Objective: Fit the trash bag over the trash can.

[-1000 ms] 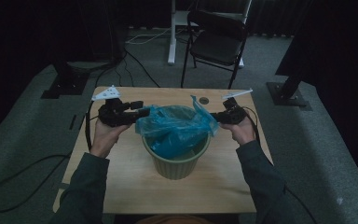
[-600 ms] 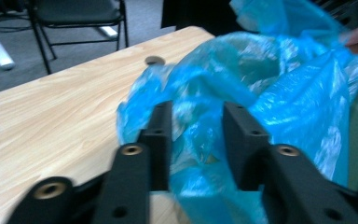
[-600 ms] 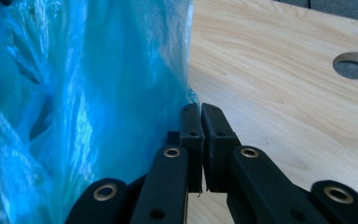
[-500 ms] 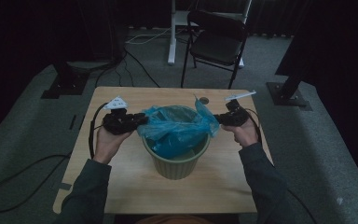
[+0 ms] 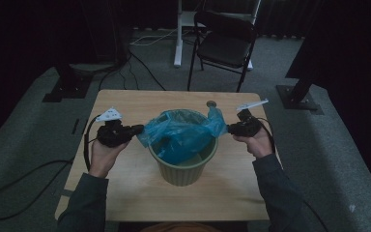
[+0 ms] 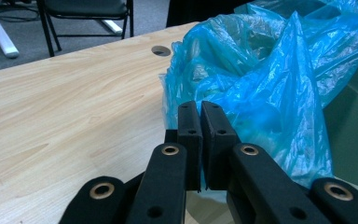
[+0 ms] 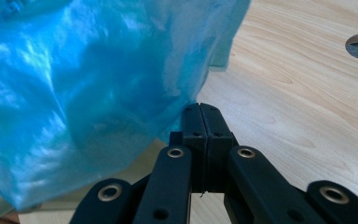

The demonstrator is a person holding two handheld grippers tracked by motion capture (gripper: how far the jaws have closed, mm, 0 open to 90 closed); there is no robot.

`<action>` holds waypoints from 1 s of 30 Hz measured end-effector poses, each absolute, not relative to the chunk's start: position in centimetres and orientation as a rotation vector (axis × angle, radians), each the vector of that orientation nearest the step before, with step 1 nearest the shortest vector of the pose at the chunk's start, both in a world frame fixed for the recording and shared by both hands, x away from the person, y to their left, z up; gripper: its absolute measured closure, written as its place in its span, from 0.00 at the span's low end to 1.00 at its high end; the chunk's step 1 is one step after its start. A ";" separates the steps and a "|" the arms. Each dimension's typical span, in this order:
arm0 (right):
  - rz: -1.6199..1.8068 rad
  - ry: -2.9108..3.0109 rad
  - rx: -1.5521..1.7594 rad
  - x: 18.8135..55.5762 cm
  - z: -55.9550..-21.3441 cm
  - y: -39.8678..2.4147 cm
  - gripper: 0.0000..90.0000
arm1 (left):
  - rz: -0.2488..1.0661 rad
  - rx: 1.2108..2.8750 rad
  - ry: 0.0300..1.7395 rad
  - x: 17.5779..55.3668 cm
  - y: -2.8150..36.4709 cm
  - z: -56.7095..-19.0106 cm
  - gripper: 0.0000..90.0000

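Light wooden table [image 5: 125, 193], grey carpet, black folding chair [image 5: 224, 43], green bin [image 5: 183, 169] lined with blue bag [image 5: 181, 135], left gripper [image 5: 136, 129] just closing onto bag edge, right gripper [image 5: 230, 128] pinching opposite edge.

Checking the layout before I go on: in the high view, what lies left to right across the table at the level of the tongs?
Left tongs → blue bag over the green bin → right tongs.

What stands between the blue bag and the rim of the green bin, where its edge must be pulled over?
Nothing visible does. The blue bag sits inside the green bin, and each hand-held gripper, left and right, pinches a bag edge beside the rim. The table around the bin is bare.
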State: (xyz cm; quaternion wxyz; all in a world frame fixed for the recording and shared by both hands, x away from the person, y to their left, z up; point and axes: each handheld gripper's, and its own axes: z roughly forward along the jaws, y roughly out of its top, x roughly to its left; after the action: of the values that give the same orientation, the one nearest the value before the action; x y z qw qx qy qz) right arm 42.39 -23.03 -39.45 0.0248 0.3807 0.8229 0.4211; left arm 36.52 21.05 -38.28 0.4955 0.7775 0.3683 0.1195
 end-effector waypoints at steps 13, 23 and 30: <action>1.398 2.398 1.138 39.5 -36.3 -26.5 0.75 | 0.296 1.889 0.872 36.4 20.5 -37.9 0.93; 1.539 2.383 0.934 37.4 -32.7 -24.1 0.73 | 0.300 1.893 0.858 36.4 20.0 -37.6 0.94; 1.441 2.444 0.857 38.1 -33.5 -20.9 0.68 | 0.295 1.891 0.854 36.3 19.8 -37.7 0.94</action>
State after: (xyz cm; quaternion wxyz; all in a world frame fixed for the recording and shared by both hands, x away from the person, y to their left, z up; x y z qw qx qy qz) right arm 38.13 -20.89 -33.53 0.0887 0.2880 0.8213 0.4844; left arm 36.34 19.82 -37.68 0.4996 0.7817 0.3529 0.1218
